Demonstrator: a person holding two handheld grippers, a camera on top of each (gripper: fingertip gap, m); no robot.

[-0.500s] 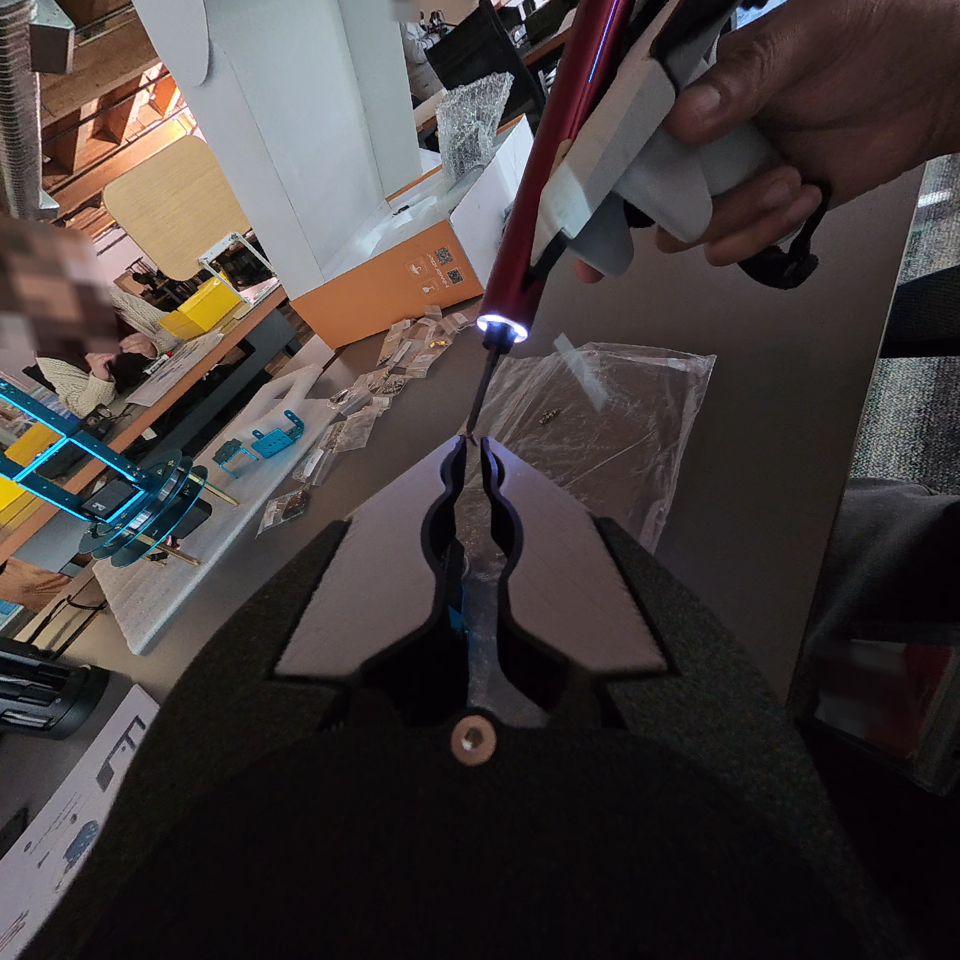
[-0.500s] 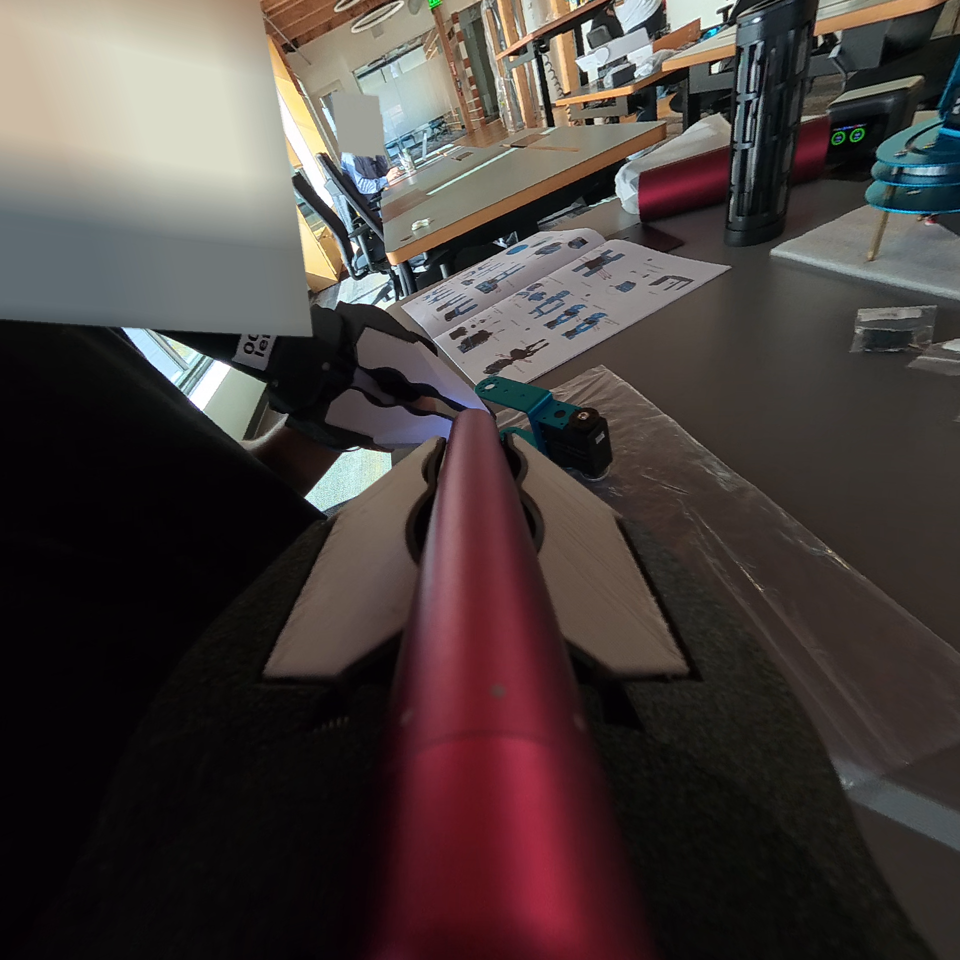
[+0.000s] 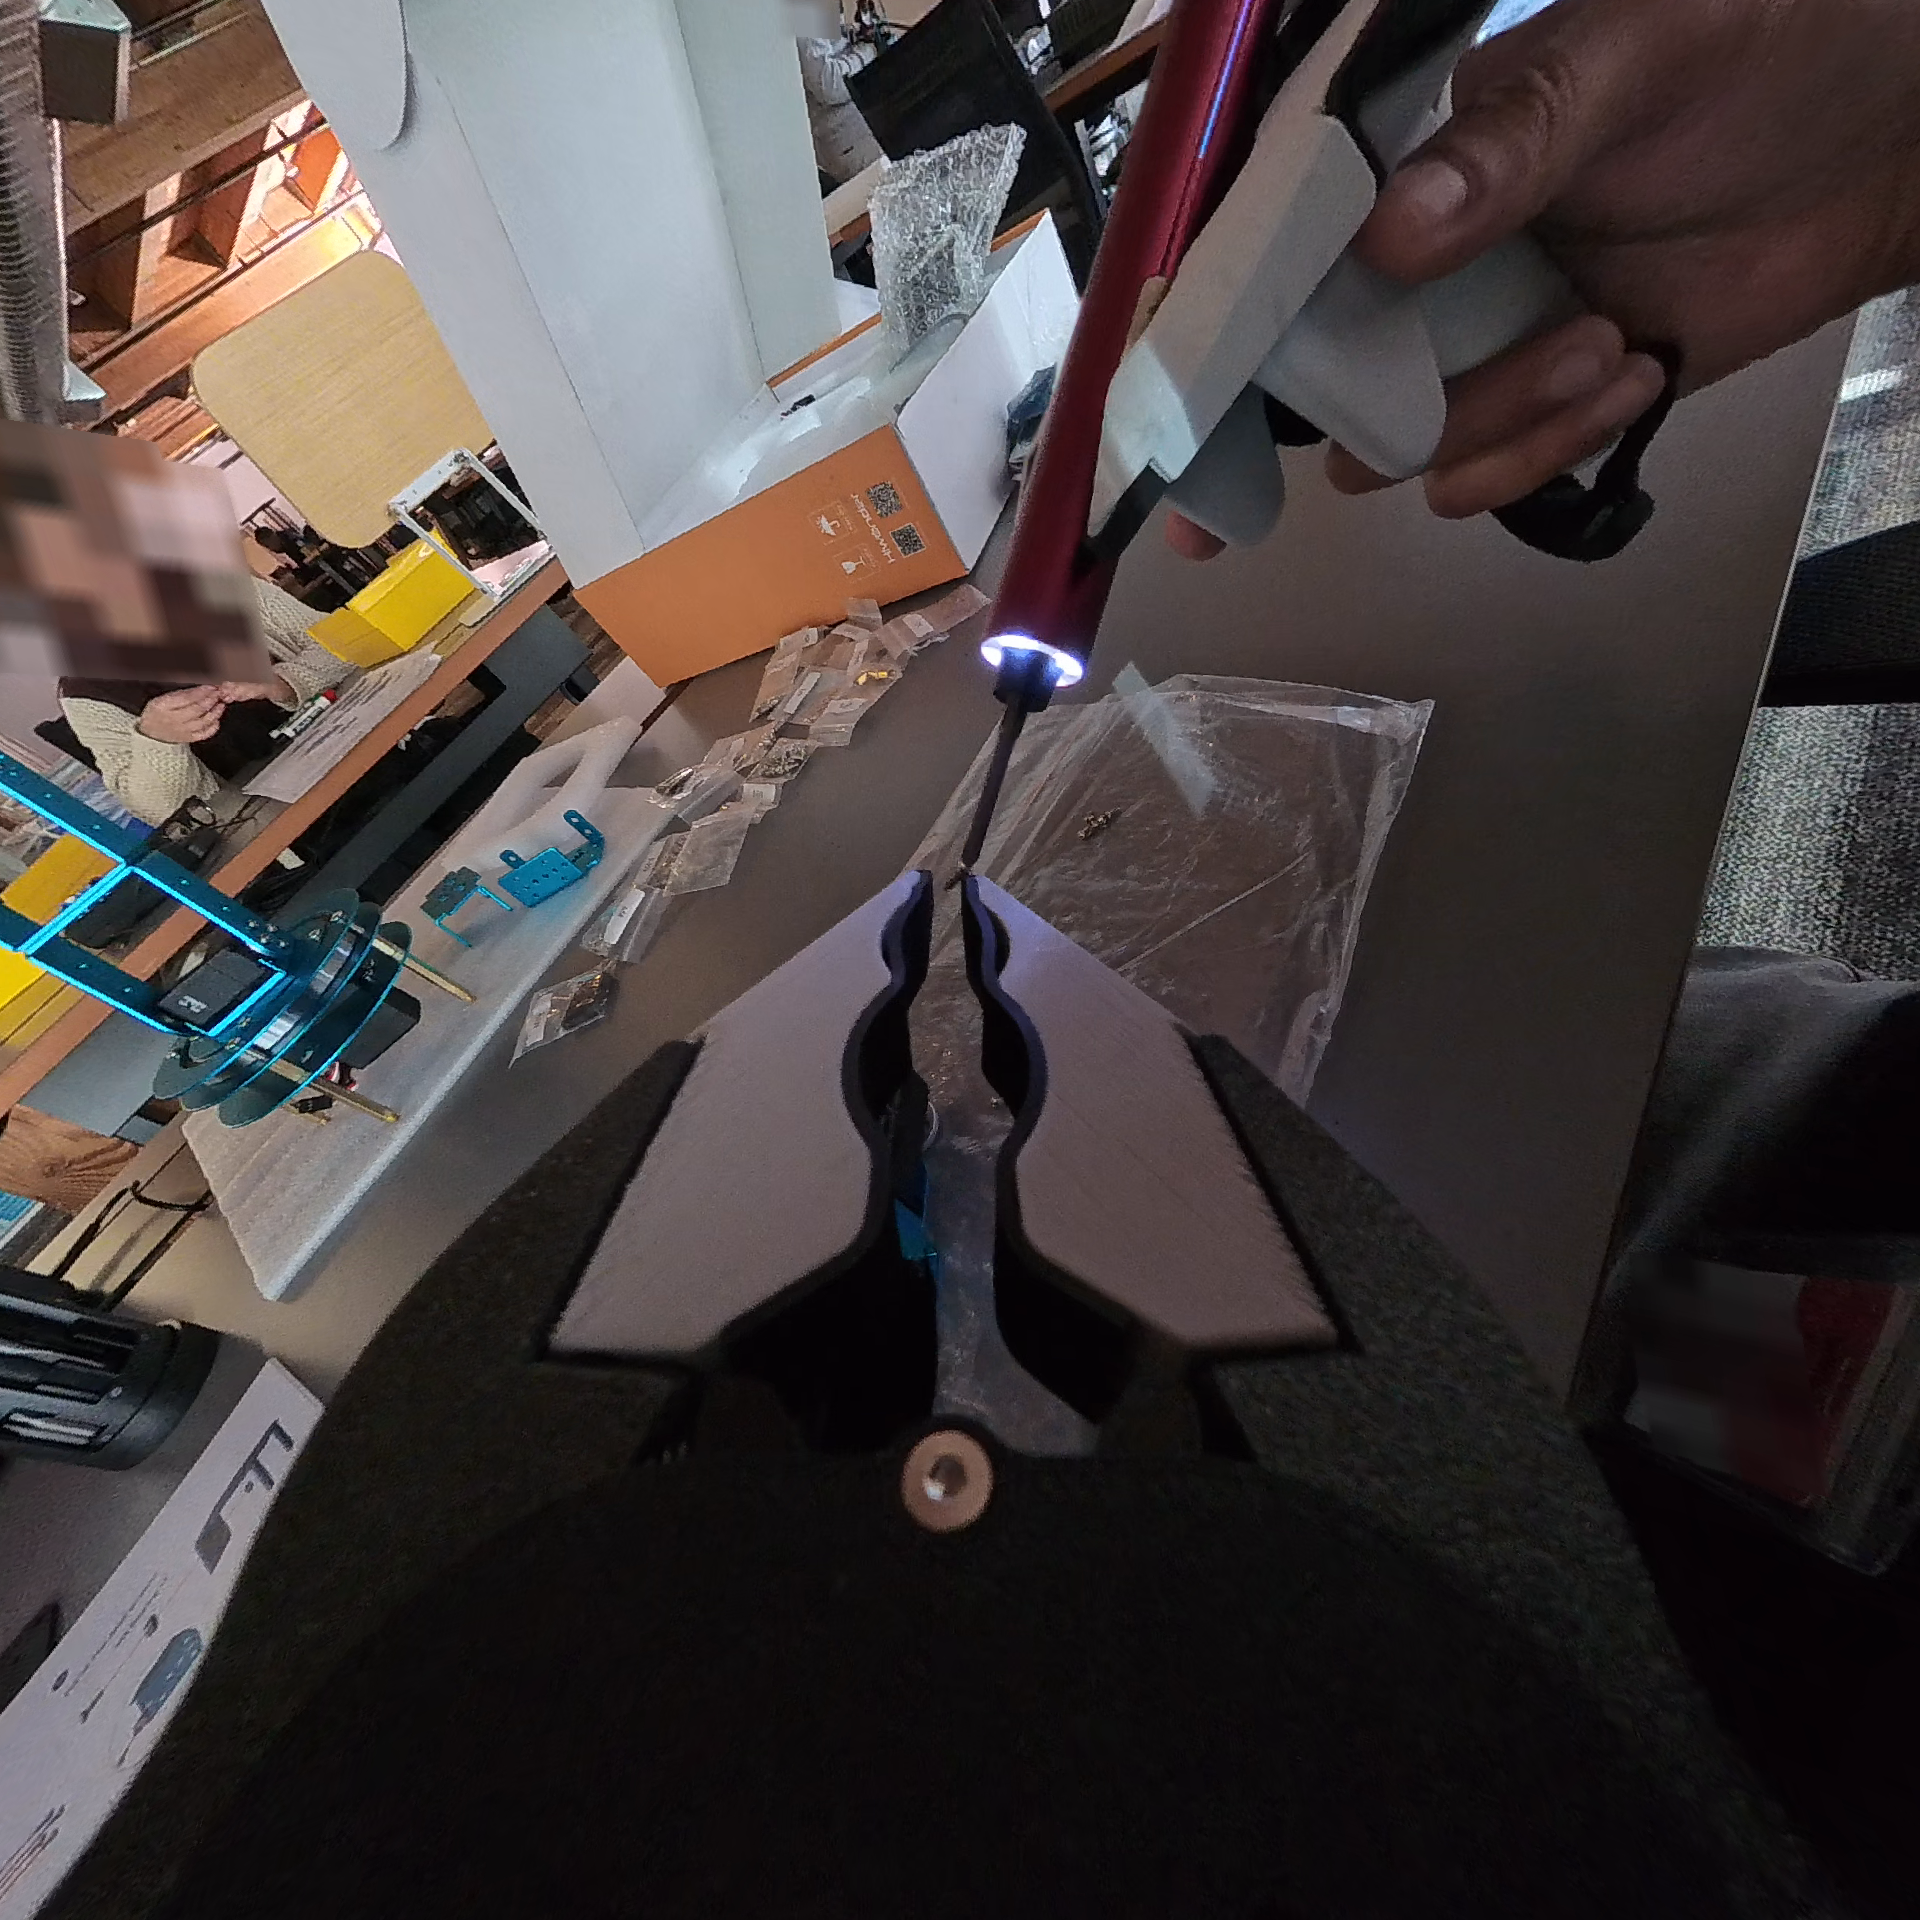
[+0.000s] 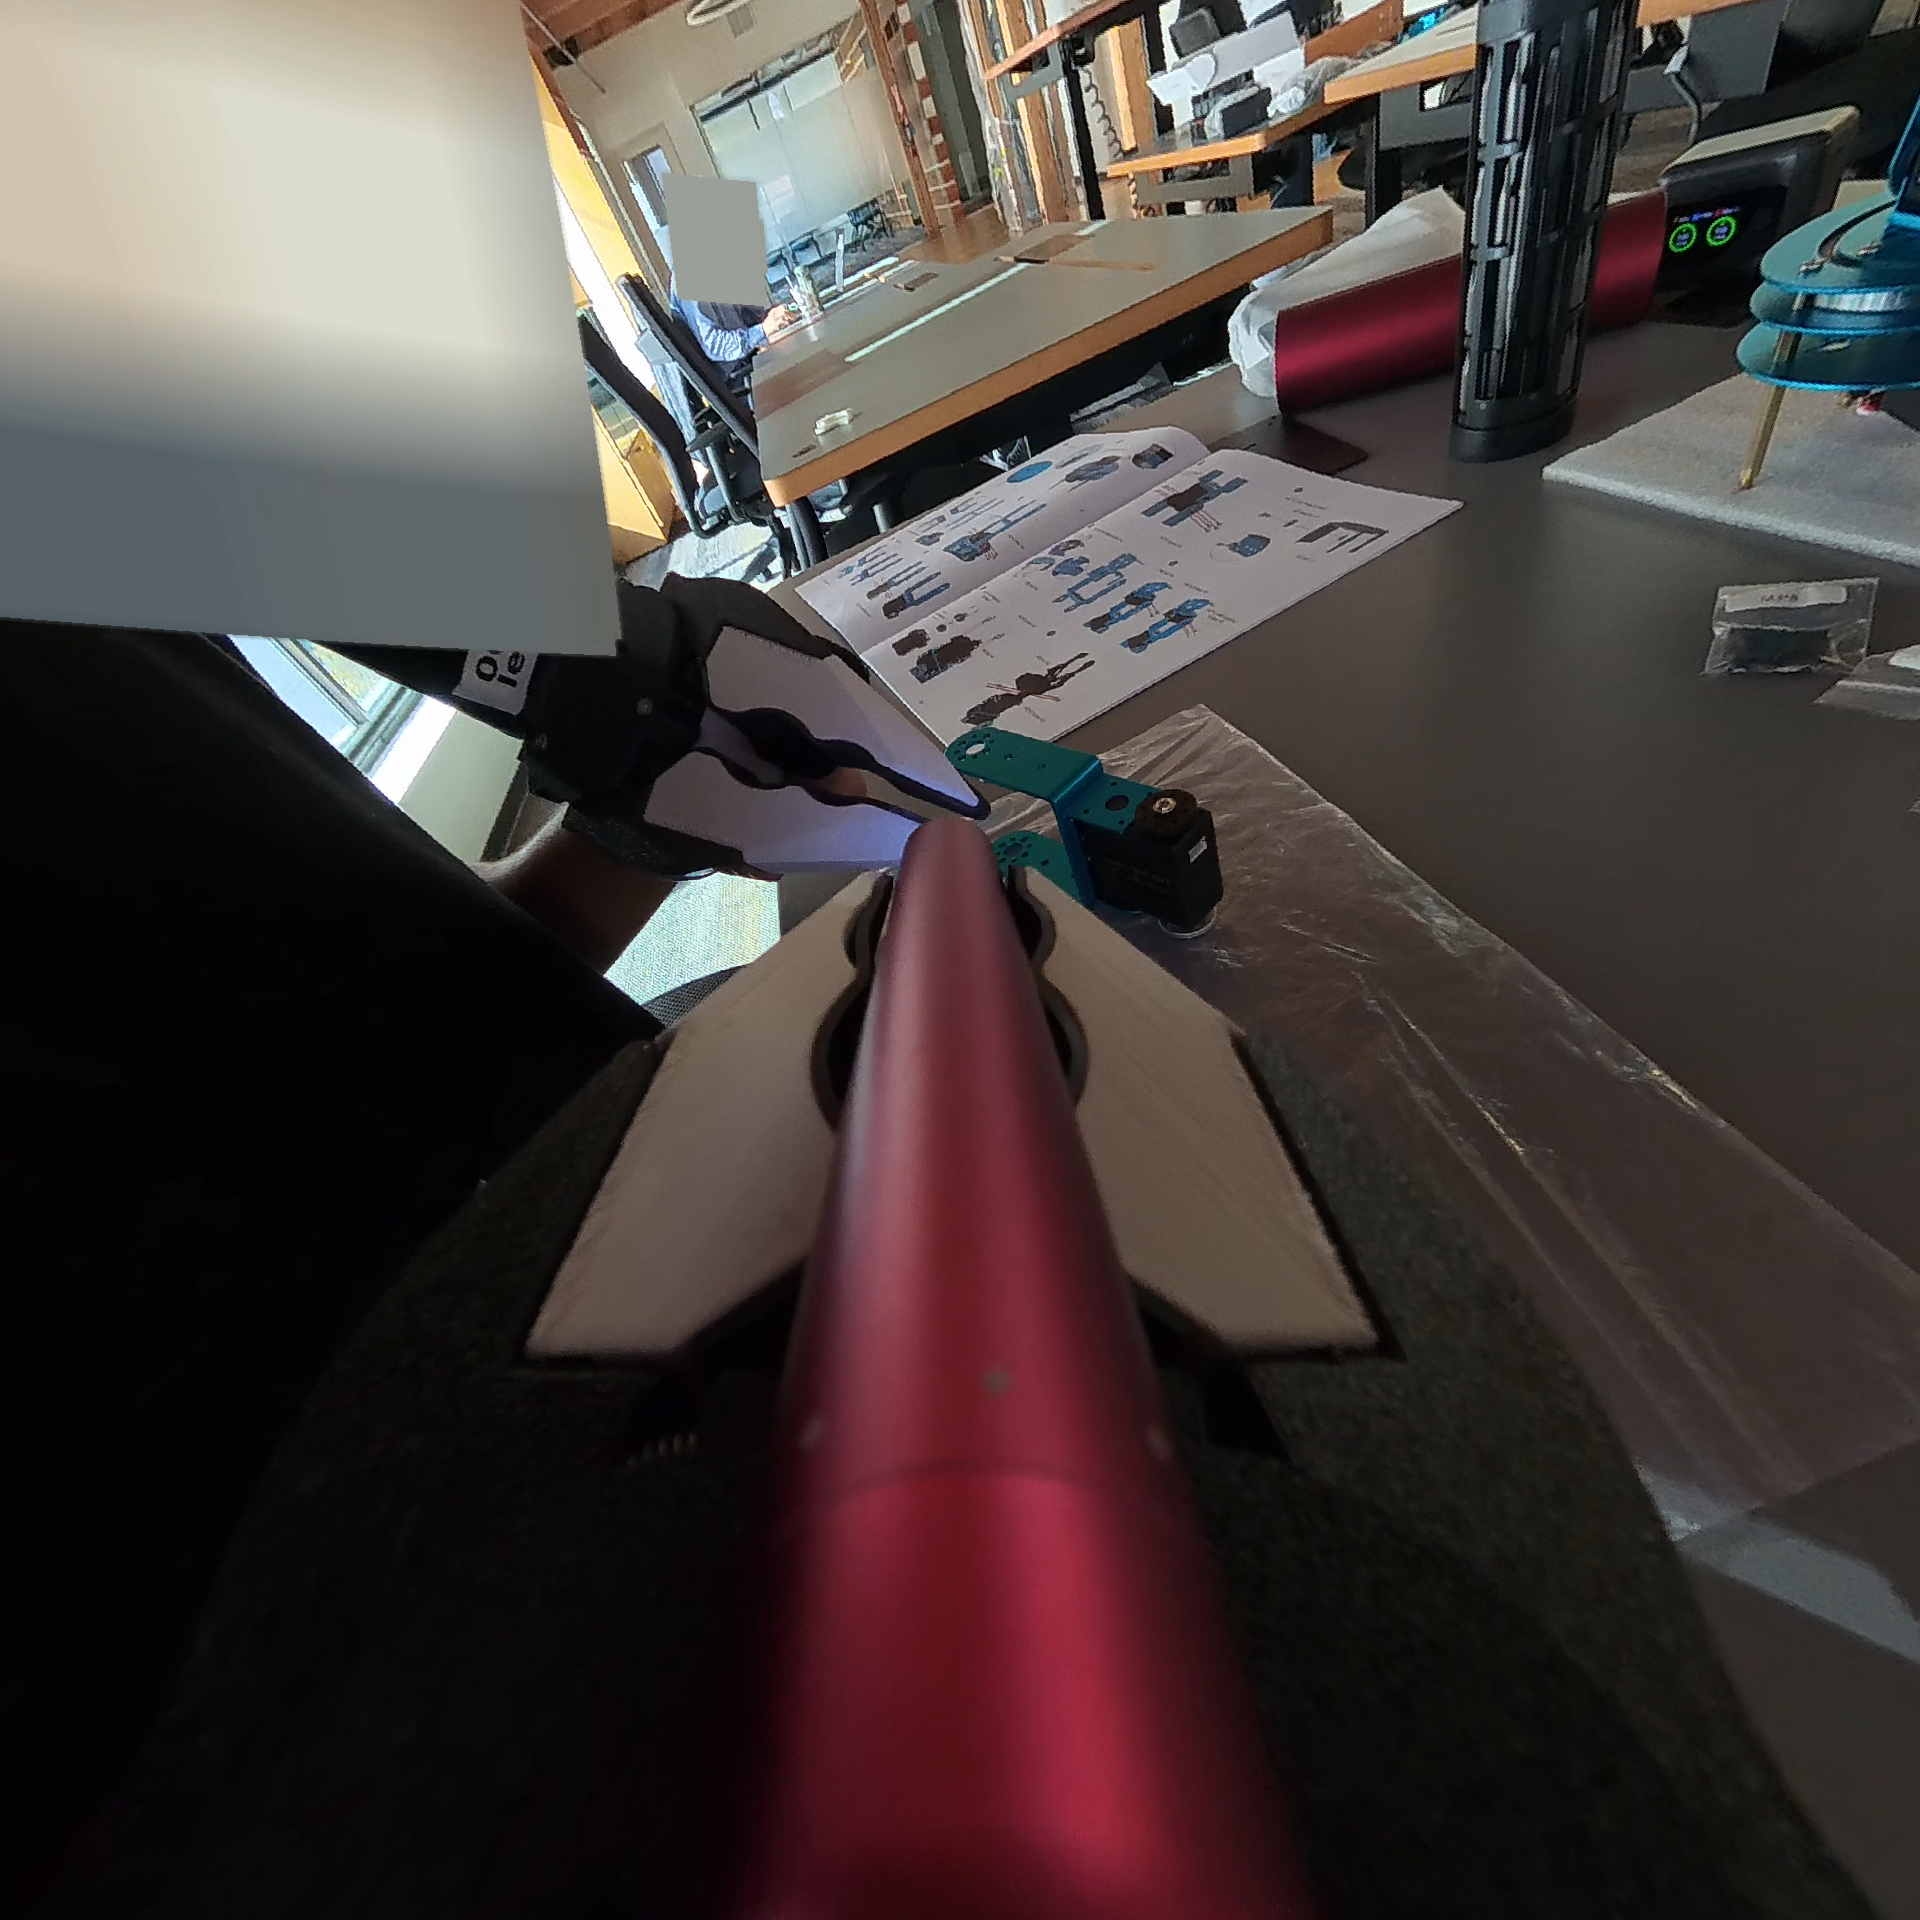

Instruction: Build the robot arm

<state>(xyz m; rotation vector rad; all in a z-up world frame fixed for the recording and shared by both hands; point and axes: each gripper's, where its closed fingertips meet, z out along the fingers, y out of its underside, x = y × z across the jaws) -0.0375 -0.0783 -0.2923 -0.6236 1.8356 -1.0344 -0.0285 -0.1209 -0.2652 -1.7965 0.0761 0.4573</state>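
My right gripper is shut on a red electric screwdriver. In the left wrist view the screwdriver slants down from the upper right with its ring light lit. Its thin bit ends right at the tips of my left gripper. The left gripper's jaws are nearly together, with only a thin slit between them. In the right wrist view the left gripper touches a teal bracket with a black servo. I cannot tell whether it pinches the bracket. Both lie on a clear plastic bag.
An open instruction booklet lies beyond the bracket. Small parts bags, loose blue brackets and a blue disc assembly on white foam sit to the left. An orange and white box stands behind them. A person sits at another desk, far left. My hands' fingertips stand some 6 cm from each other. The blue disc assembly is about 40 cm from both grippers' fingertips.
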